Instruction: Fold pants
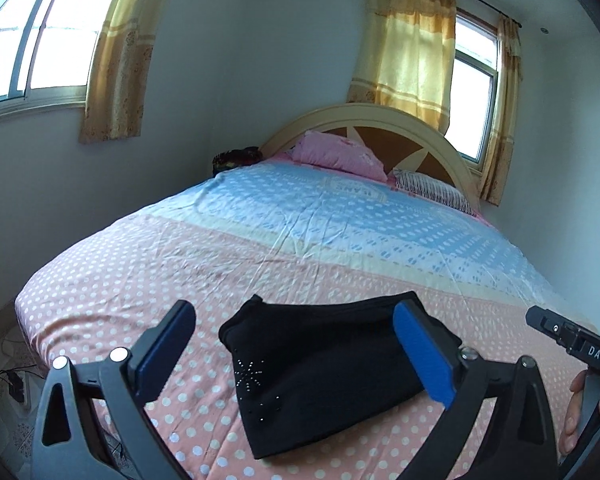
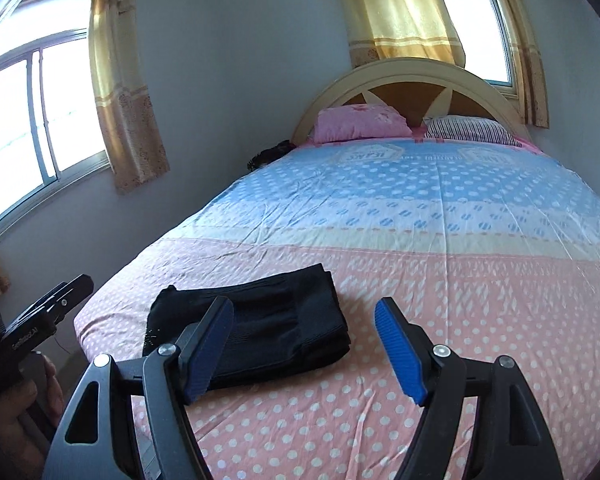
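I'm looking down the bed (image 1: 260, 264) and the pants (image 1: 324, 368) are sitting at about six o'clock in my left view, near the foot edge, folded into a compact black bundle on the pink dotted sheet (image 2: 440, 320). They're lying flat with their layers stacked, a small studded star pattern facing up, which is reading to me as a finished fold, parked close to the edge where I can reach it.

My left tool (image 1: 296, 356) is standing wide apart, its blue pads framing the bundle from above; the right-hand pad (image 1: 424, 356) is overlapping the cloth in the picture, but I'm judging it to be hovering clear, gripping nothing. In the right view the pants are lying at about nine o'clock, and my right tool (image 2: 304, 352) is spread open too, its left pad (image 2: 210, 350) passing in front of the bundle's near edge, its other pad over bare sheet. It's empty as well.

At three o'clock in the left view my other hand (image 1: 580, 412) is wrapping round its handle. Up at twelve o'clock the pink pillow (image 2: 360, 122) and striped pillow (image 2: 468, 130) are resting against the headboard (image 1: 364, 114), well apart from the work.
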The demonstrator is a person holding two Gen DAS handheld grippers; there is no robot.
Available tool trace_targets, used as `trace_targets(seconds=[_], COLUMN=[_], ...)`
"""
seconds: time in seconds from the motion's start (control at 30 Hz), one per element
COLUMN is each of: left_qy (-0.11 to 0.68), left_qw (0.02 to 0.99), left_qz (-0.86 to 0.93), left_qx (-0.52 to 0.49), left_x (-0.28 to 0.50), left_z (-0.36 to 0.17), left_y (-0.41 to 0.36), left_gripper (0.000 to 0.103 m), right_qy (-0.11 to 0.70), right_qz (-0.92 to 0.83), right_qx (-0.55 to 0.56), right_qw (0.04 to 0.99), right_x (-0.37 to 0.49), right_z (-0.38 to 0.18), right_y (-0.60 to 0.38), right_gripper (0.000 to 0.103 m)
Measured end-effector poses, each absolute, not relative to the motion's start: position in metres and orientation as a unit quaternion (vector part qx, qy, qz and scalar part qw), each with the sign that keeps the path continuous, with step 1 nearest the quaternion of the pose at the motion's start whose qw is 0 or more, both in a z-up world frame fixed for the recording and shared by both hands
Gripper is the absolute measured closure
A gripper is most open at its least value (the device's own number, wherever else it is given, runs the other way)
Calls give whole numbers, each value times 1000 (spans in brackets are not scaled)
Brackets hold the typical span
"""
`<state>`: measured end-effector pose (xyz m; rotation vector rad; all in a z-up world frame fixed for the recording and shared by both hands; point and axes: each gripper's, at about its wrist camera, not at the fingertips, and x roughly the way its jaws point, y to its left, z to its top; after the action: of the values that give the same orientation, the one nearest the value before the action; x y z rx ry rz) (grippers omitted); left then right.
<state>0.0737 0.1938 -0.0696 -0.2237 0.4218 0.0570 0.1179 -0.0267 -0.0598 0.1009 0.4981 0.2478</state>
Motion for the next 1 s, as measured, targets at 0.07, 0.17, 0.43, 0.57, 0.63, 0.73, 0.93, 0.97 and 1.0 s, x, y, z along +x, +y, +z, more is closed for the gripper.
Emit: trace_targets(seconds=[0.07,0.17,0.43,0.57,0.63,0.73,0.93,0.97,1.0], left_qy=[201,190,175,172,171,168,165,165,165], left_qw=[974,976,980,981,982,982,983,983,983], left_qz=[24,21,16,15,16,20,23,23,23], left_qx=[-105,-100,-89,-85,-84,-84,-80,-79,-78], left_x=[70,64,58,53,52,46,44,44,43], left_z=[-63,-55,-46,-44,-43,-42,-41,-41,-41], left_y=[191,185,172,168,167,167,165,164,164], left_gripper=[1,0,0,0,0,0,0,0,0], right_qy=[240,228,209,201,198,193,191,192,192], right_qz=[128,130,123,126,129,133,135,135,134], right_qx=[46,39,41,41,37,32,32,32,32], right_qw=[961,964,969,971,971,972,972,972,972], right_x=[109,98,76,68,64,59,55,54,54], right_z=[-54,-47,-34,-29,-27,-25,-26,-26,-26], right_y=[-25,-24,-31,-32,-30,-27,-25,-25,-25], right_gripper=[29,29,29,28,28,28,28,28,28])
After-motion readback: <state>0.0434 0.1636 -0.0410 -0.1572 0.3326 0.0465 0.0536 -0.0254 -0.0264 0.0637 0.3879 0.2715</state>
